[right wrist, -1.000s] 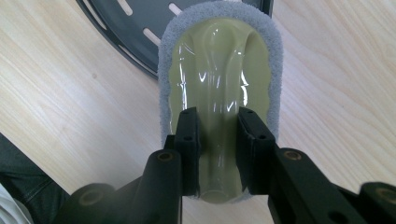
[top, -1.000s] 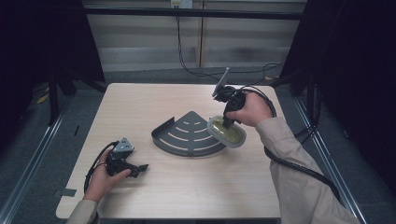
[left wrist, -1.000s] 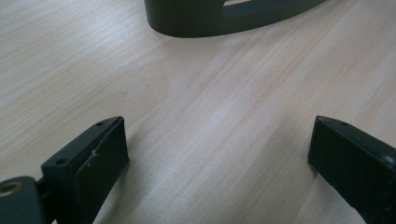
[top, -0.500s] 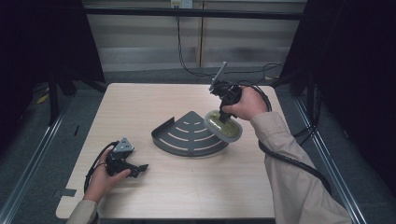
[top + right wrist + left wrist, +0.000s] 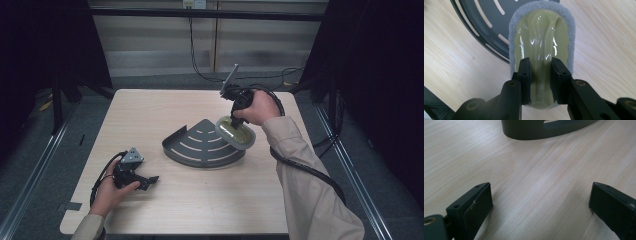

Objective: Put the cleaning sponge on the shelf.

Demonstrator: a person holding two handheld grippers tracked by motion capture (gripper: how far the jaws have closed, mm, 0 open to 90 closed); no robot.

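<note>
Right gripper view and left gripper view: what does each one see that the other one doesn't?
Right gripper view: a scrubber with a green handle and a grey pad, pinched by the right tongs, with its far end over the rack's edge.
Left gripper view: the left tongs, wide open and holding nothing, low over bare wood.
Both: the dark slotted rack and the pale wooden table.

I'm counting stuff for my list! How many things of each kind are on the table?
Dark grey slotted quarter-round metal shelf: 1
Yellow-green plastic-handled scrubber with grey sponge pad, held above the shelf's edge: 1
Hand-held grippers, left and right: 2
Total: 4
</note>
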